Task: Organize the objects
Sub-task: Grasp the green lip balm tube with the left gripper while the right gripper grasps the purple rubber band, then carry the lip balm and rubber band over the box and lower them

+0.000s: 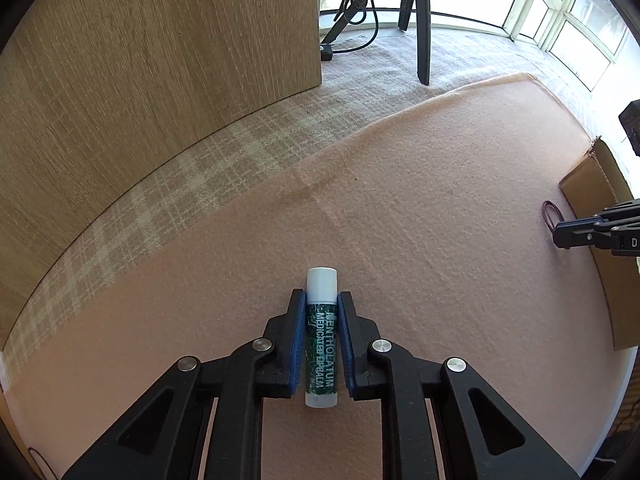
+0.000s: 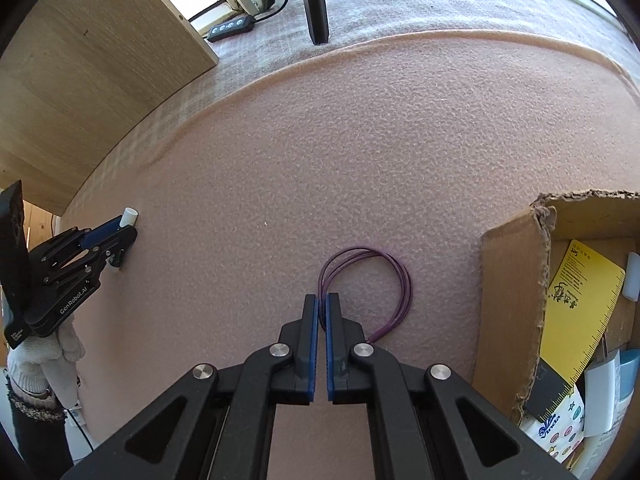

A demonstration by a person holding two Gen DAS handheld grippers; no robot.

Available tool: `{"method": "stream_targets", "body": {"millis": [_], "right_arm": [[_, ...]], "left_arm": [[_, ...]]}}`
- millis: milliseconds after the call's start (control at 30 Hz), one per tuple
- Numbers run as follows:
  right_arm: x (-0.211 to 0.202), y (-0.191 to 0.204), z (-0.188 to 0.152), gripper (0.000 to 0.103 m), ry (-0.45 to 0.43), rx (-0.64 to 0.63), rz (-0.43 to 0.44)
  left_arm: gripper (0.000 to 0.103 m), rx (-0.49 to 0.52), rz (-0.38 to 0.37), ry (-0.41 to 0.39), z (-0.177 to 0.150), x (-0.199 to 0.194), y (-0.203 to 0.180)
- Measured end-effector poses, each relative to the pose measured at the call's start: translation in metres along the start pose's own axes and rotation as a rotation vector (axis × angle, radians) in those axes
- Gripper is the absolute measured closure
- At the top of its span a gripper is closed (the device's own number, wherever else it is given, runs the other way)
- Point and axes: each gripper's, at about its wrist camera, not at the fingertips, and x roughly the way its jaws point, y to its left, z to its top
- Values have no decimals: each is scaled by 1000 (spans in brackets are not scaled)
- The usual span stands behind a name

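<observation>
On the pink felt mat (image 1: pixel 420 200), our left gripper (image 1: pixel 321 300) had its blue pads pressed against the green-labelled body of one lip balm stick (image 1: pixel 321 344), which lay flat on the mat with its white cap pointing away from us. Our right gripper (image 2: pixel 322 300), jaws drawn together, pinched one side of a single purple cord loop (image 2: pixel 384 276), the rest of it lying on the mat just beside an open cardboard box (image 2: pixel 512 280).

We judged both picks to be at the grasp stage. To do them well, we would lift the lip balm stick straight up so it does not roll out of the pads, and raise the purple cord loop high enough that its trailing end clears the torn box wall before release.

By our count: one lip balm stick, one purple cord loop and one cardboard box. Inside the box we saw one yellow ruler card (image 2: pixel 580 308) among several packets we could not count. One gloved hand (image 2: pixel 44 356) showed at the edge of the right wrist view.
</observation>
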Motion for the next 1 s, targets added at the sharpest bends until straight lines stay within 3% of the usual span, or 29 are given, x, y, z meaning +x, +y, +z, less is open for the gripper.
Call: {"method": "stream_targets", "body": {"millis": [467, 800, 1000], "right_arm": [[-23, 4, -15, 100, -83, 18, 88], [-89, -10, -47, 100, -201, 13, 149], [-127, -34, -69, 100, -274, 21, 130]], "left_arm": [[87, -45, -69, -66, -15, -33, -42], [87, 25, -169, -158, 7, -74, -109], [87, 79, -220, -185, 27, -81, -160]]}}
